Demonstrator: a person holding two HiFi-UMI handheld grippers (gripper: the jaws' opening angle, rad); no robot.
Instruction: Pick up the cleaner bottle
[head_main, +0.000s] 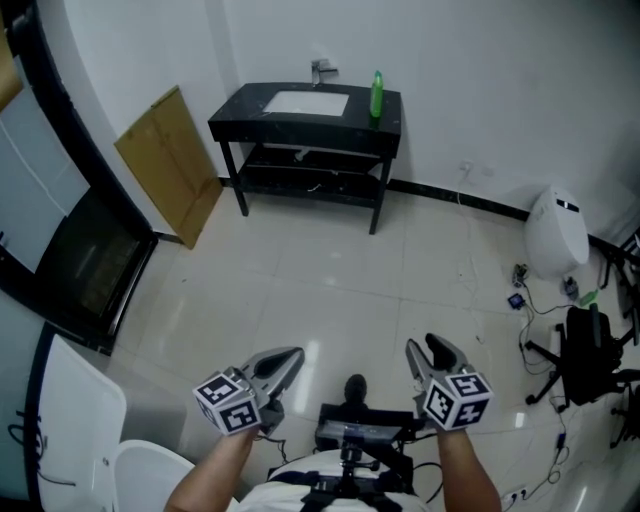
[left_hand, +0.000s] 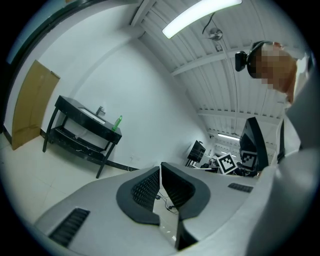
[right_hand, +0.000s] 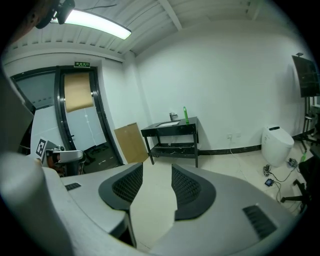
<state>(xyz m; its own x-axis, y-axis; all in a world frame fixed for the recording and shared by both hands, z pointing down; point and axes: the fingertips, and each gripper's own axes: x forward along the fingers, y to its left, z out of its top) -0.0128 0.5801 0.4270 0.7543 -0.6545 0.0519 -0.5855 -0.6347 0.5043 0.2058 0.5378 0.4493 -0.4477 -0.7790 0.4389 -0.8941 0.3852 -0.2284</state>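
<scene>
The cleaner bottle (head_main: 376, 95) is a slim green bottle standing upright on the right end of a black sink table (head_main: 234, 115) against the far wall. It also shows small in the left gripper view as the green bottle (left_hand: 118, 123) and in the right gripper view, bottle (right_hand: 185, 114). Both grippers are held low and near me, far from the table. My left gripper (head_main: 287, 361) (left_hand: 160, 168) has its tips together with nothing between them. My right gripper (head_main: 428, 350) (right_hand: 157, 165) stands open and empty, pointing toward the table.
A brown cardboard sheet (head_main: 170, 165) leans on the wall left of the table. A black-framed glass door (head_main: 90, 260) runs along the left. A white rounded appliance (head_main: 556, 232), cables and a black stand (head_main: 590, 350) crowd the right. Pale tiled floor (head_main: 330, 270) lies between me and the table.
</scene>
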